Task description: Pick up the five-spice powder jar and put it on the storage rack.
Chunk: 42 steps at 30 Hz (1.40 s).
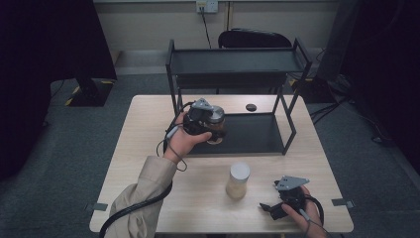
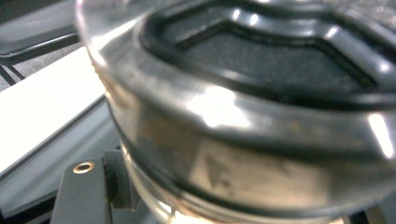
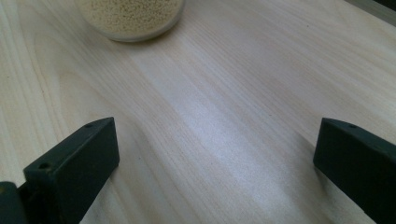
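Two jars are out. Near, the right gripper point(image 1: 270, 208) rests wide apart by the grain jar point(image 1: 237, 181). Farther, the left gripper point(image 1: 210, 124) squeezes a dark jar point(image 1: 216, 124) over the rack's bottom shelf point(image 1: 252, 134); a tilt could let it slip.

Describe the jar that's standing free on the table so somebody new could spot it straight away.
Start at the black two-tier rack on the wooden table. In front of it stands a clear jar of pale grains, grey-lidded. Unlike the jar in the left tongs, nothing holds it.
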### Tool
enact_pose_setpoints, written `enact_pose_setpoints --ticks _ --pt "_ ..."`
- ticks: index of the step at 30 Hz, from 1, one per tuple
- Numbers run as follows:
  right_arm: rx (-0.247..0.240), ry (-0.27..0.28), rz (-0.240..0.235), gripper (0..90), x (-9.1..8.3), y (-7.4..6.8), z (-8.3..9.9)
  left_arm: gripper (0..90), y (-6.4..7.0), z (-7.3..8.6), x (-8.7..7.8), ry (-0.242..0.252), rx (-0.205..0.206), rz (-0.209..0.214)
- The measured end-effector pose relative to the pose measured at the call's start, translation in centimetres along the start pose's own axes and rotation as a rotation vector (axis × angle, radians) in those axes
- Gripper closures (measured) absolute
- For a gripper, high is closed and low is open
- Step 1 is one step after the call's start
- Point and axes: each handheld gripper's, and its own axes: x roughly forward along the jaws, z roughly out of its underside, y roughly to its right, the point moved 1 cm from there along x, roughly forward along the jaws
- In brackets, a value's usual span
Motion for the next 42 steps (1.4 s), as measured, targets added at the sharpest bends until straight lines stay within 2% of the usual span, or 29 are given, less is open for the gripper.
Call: enact_pose_setpoints --ticks 7,17,27,32,42 --pt "0.001 -0.001 0.0 0.0 0.0 0.0 0.0 29.9 0.0 -1.6 -1.0 0.018 -0.004 -0.008" --pt "0.001 -0.001 0.0 0.0 0.0 0.0 0.0 30.0 0.4 -4.1 -2.2 0.031 0.023 -0.002" --pt "0.002 -0.001 -0.001 0.0 0.0 0.0 0.0 30.0 0.8 -6.8 -4.0 0.065 0.05 0.018" --pt "0.002 -0.001 -0.001 0.0 0.0 0.0 0.0 30.0 0.7 -7.9 -4.9 0.078 0.043 0.032" --pt "0.002 -0.002 -0.001 0.0 0.0 0.0 0.0 30.1 0.3 -10.0 -6.8 0.09 0.052 0.003"
